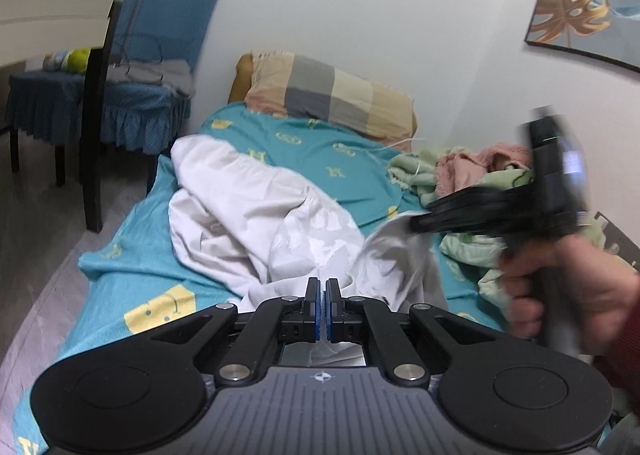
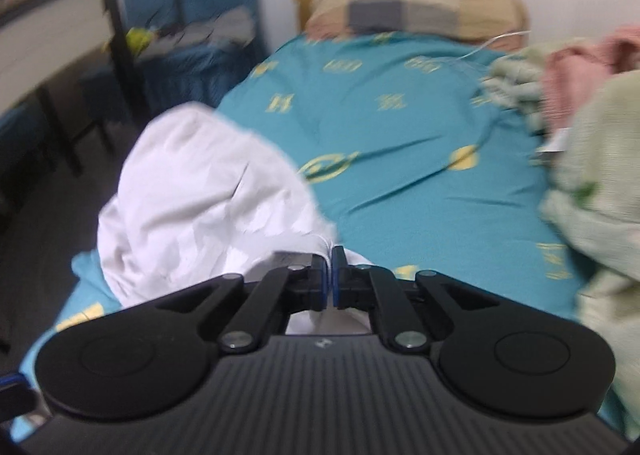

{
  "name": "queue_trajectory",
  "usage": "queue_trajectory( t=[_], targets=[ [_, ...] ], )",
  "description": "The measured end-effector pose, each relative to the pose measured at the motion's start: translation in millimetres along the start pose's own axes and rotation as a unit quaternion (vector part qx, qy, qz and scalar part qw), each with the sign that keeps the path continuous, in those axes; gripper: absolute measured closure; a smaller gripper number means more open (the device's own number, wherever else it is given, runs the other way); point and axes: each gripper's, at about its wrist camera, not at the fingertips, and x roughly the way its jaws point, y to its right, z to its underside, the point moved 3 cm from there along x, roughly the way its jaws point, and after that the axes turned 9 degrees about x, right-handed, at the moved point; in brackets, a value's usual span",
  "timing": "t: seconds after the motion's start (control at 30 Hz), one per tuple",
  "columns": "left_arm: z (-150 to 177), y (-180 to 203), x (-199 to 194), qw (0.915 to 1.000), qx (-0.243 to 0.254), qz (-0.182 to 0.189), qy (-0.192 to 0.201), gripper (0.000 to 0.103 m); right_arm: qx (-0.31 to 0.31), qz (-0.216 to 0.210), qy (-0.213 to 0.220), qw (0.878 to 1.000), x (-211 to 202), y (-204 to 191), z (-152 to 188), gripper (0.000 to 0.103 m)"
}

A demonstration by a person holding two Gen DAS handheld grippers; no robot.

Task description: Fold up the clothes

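two claws: both pinched nearly closed, each with a bit of white cloth caught in it as far as i can tell
left claw (image 1: 323,309): blue pads nearly touching, white fabric bunched right under and behind the tips, so it looks like it's gripping a fold or hem
white garment (image 1: 256,215): crumpled heap on the near-left part of the bed (image 1: 320,151), over the teal sheet, one end trailing toward the left edge
feel of it: thin, light, floppy, probably a bit slick; it'll sag and drag wherever it isn't held, nothing fragile about it
where to grab: hems or corners, one per claw and well apart, so it hangs flat instead of bunching
right claw (image 2: 330,281): narrow too, a white edge poking up between the pads; right wrist view is blurry, so i can't say how deep the bite is
right hand (image 1: 568,287): wrapped round the handle, off to the right in the left wrist view
green and pink pile (image 1: 472,175): more laundry on the right side of the bed, near the wall
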Motion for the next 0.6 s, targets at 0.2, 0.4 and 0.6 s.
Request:
queue_trajectory(
  t=[0.2, 0.4, 0.6],
  targets=[
    [3, 19, -8, 0.9994, 0.034, 0.007, -0.005, 0.101, 0.108, -0.034, 0.037, 0.993, -98, 50, 18, 0.098],
    [18, 31, -4, 0.9975, 0.06, -0.007, -0.036, 0.099, 0.177, -0.084, 0.035, 0.98, -122, 85, 56, 0.098],
    [23, 45, -4, 0.9943, 0.1, -0.006, -0.035, 0.07, 0.169, -0.11, 0.046, 0.978, -123, 82, 47, 0.098]
  ],
)
